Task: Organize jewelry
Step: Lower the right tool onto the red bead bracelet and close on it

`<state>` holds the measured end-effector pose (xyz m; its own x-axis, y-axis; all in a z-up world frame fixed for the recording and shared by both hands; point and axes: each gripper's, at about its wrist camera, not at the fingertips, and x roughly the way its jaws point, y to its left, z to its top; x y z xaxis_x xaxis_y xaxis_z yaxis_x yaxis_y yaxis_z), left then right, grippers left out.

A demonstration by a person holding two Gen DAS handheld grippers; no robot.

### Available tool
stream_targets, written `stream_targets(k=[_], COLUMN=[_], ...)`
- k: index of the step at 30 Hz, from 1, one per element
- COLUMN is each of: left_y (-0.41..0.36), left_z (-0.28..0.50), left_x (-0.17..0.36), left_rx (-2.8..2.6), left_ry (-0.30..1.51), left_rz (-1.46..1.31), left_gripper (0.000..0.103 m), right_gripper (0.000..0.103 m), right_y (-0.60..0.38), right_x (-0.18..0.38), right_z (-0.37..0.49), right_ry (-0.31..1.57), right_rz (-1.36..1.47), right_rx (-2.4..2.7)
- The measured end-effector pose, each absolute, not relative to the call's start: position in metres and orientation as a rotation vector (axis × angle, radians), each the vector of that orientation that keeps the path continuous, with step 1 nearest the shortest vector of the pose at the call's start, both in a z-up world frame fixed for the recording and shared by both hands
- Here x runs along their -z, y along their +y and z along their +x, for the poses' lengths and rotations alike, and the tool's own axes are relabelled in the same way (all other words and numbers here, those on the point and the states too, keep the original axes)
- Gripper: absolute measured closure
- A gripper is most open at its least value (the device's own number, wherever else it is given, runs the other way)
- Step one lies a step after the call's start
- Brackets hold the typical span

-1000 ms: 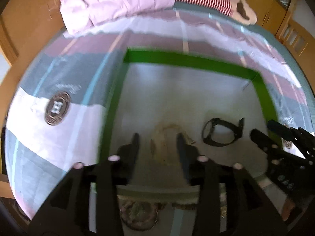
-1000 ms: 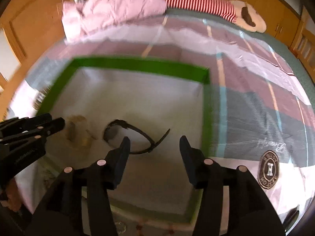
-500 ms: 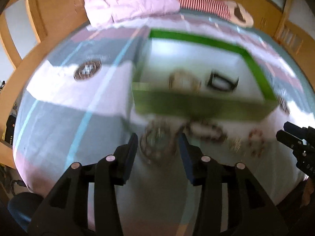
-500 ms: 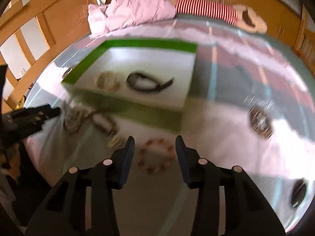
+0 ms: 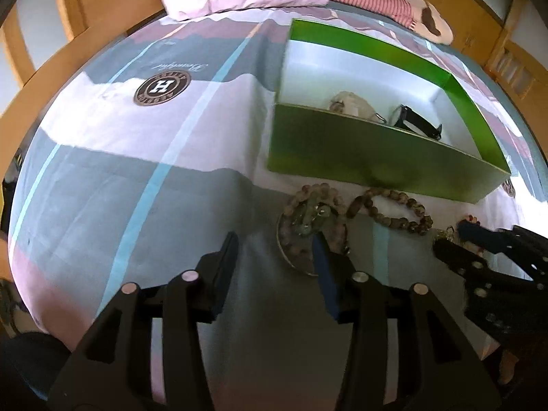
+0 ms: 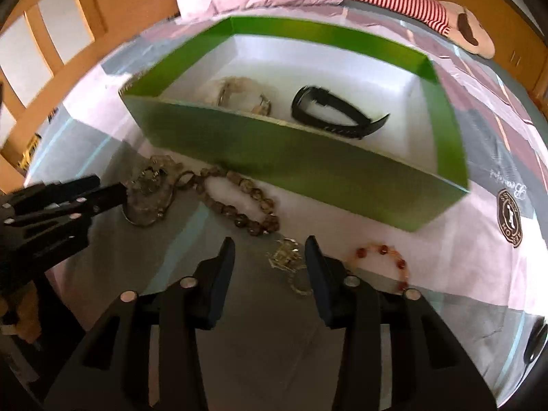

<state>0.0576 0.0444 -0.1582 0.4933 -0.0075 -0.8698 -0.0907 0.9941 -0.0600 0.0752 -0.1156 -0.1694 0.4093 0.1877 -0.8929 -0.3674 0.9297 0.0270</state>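
While both grippers hover over bedspread, green box holds two pieces: black band, pale bracelet half hidden by wall. Outside: two brown bead bracelets, one red, gold tangle unclear. Logo shows "H"; script illegible. Left gripper opening, empty; right gripper closing around gold tangle, no contact.

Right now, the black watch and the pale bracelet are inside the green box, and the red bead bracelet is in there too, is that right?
Not quite: the red bead bracelet lies on the bedspread outside the green box, as the right wrist view shows. The black watch and pale bracelet are inside.
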Motion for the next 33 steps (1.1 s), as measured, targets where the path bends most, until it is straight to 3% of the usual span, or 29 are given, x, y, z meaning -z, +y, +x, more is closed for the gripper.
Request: stream_targets(k=[1,8,10,15,24,28,33], left_y=[0.043,0.022,0.015,0.007,0.012,0.023,0.024], left_z=[0.059,0.077,0.079,0.069,0.050,0.058,0.066], left_x=[0.158,0.169,0.174,0.170,0.157,0.170,0.182], left_rx=[-0.043,0.037,0.054,0.144,0.131,0.068,0.046], left_ry=[1.048,1.070,1.076,1.070,1.044,1.076,1.093], left_rz=[-0.094,-0.074,-0.059,-0.098,-0.068,-0.095,-0.109], left_gripper=[0.056,0.058,0.073,0.087,0.078,0.066,0.065], right_gripper=[0.083,0.084,0.083,0.082,0.076,0.076,0.076], right_y=[-0.116,-0.145,-0.158,-0.185,-0.213,-0.222,-0.219], right_x=[0.171,0.160,0.154,0.146,0.160,0.170,0.177], right_z=[0.075,0.061,0.058,0.055,0.056,0.061,0.077], right_ry=[1.104,1.107,1.096,1.075,1.095,1.110,1.110], right_rz=[-0.187,-0.115,-0.088,-0.037,-0.039,-0.027,-0.043], right_rx=[-0.352,-0.348,-0.337,-0.293,-0.187,-0.149,-0.114])
